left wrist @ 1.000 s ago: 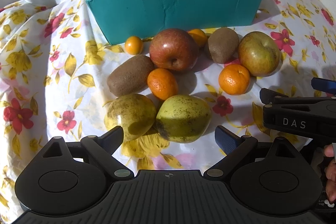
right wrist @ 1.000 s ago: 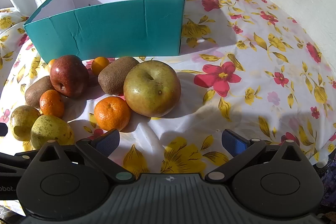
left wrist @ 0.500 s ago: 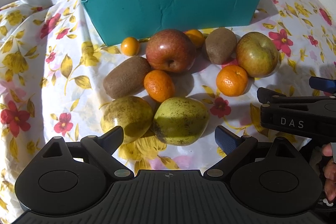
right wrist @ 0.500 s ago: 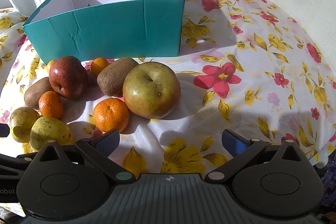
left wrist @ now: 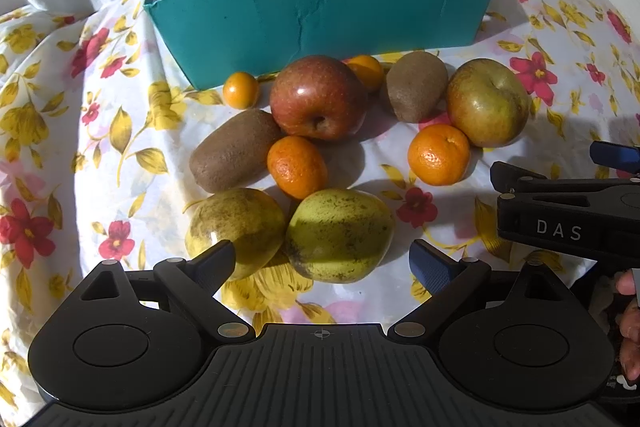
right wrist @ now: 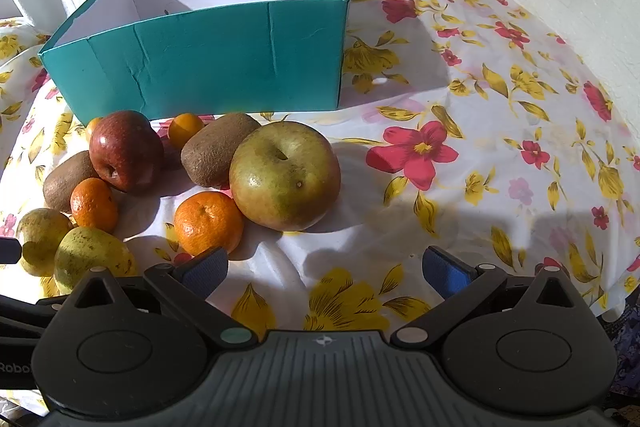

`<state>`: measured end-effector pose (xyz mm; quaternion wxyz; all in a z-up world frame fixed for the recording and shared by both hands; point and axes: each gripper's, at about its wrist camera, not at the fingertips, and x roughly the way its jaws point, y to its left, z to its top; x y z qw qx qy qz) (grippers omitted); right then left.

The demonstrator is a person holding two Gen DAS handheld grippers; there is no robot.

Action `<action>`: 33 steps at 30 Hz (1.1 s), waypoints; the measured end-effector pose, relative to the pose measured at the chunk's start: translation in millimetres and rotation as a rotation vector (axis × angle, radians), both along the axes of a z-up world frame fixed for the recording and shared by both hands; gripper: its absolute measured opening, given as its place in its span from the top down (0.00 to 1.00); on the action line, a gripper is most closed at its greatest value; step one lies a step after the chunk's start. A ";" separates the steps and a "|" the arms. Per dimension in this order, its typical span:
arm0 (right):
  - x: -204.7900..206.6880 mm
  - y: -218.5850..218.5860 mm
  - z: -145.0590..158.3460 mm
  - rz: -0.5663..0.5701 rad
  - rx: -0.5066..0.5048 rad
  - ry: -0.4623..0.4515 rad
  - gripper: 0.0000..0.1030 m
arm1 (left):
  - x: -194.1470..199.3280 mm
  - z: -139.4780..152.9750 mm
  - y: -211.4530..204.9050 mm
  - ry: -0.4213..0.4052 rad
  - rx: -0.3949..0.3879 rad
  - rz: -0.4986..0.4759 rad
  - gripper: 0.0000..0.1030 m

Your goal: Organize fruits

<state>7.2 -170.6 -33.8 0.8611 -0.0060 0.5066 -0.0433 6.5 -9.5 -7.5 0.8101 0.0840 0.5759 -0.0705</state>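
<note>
Both grippers — left (left wrist: 322,263), right (right wrist: 325,269) — gape empty before the fruits (left wrist: 320,103)

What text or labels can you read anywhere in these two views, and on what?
"DAS": white letters on the right claw's black body, left wrist view.
"Robo", cut off by the frame edge: on the left claw's body at the right wrist view's left edge.
Nothing readable on the teal box.
</note>
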 end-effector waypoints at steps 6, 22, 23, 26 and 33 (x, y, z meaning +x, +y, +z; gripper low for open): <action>0.5 -1.7 0.2 -0.001 0.002 -0.002 0.00 | 0.7 -1.0 -1.0 0.000 0.008 -0.004 0.06; 0.1 -1.1 0.2 -0.008 0.002 -0.005 0.00 | 1.2 0.2 -2.1 -0.009 -0.006 -0.017 0.06; 0.0 -0.9 0.4 -0.008 0.002 -0.006 0.00 | 1.2 0.4 -2.0 -0.010 -0.008 -0.018 0.06; -0.3 -0.8 1.3 -0.009 0.004 -0.009 0.00 | 0.7 1.5 -3.1 -0.016 -0.012 -0.027 0.06; 0.5 -0.1 2.1 -0.012 0.006 -0.012 0.00 | -1.2 3.8 -3.4 -0.030 -0.020 -0.038 0.06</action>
